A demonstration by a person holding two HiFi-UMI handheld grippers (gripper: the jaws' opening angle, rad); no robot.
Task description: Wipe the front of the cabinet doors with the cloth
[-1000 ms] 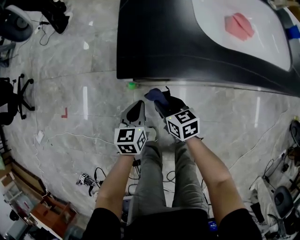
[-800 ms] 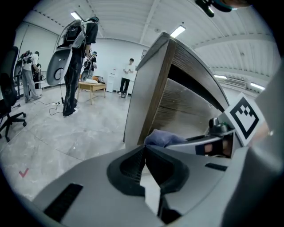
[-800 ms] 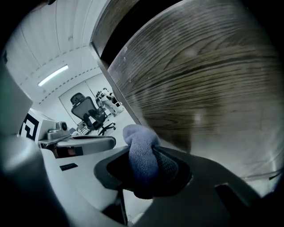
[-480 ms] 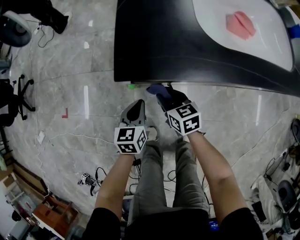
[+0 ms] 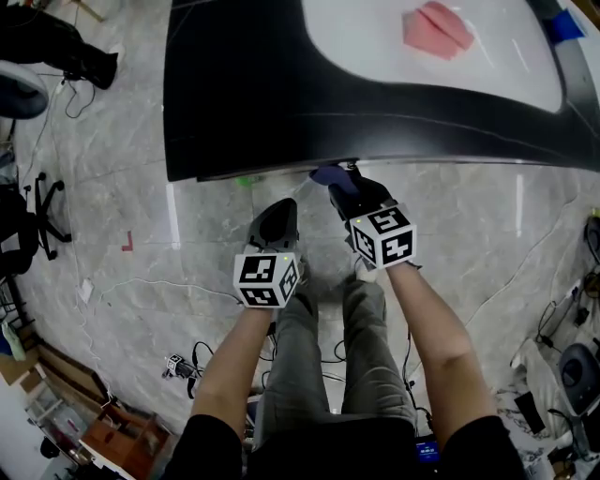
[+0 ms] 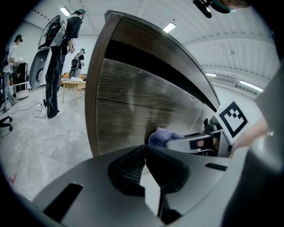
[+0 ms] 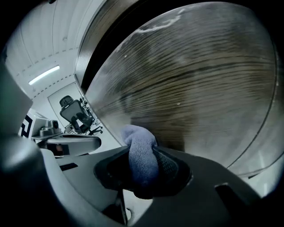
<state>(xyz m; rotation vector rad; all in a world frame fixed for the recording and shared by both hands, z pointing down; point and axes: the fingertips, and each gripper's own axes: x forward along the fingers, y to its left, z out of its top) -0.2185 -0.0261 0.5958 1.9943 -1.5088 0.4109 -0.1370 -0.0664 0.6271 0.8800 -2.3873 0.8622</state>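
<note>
My right gripper (image 5: 345, 185) is shut on a blue-purple cloth (image 7: 141, 155), whose bunched end (image 5: 327, 174) sits right at the dark wood-grain cabinet door (image 7: 195, 84), close to or touching it. That door (image 6: 133, 111) fills the left gripper view too, with the cloth (image 6: 162, 136) and the right gripper (image 6: 199, 142) at its lower right. The left gripper (image 5: 274, 223) hangs shut with nothing in it, a little back from the cabinet front and left of the right gripper. From the head camera only the cabinet's black top (image 5: 281, 94) shows.
A white inlay (image 5: 375, 37) on the cabinet top carries a pink folded cloth (image 5: 437, 28). Grey marble floor (image 5: 141, 216) lies all round, with cables, office chairs (image 5: 28, 216) at the left and clutter at the lower corners. People stand far off (image 6: 73, 31).
The right gripper with the cloth moved forward until the cloth reached the cabinet's front edge. The head view shifted, so the cabinet sits nearer and further left. The left gripper kept its place.
</note>
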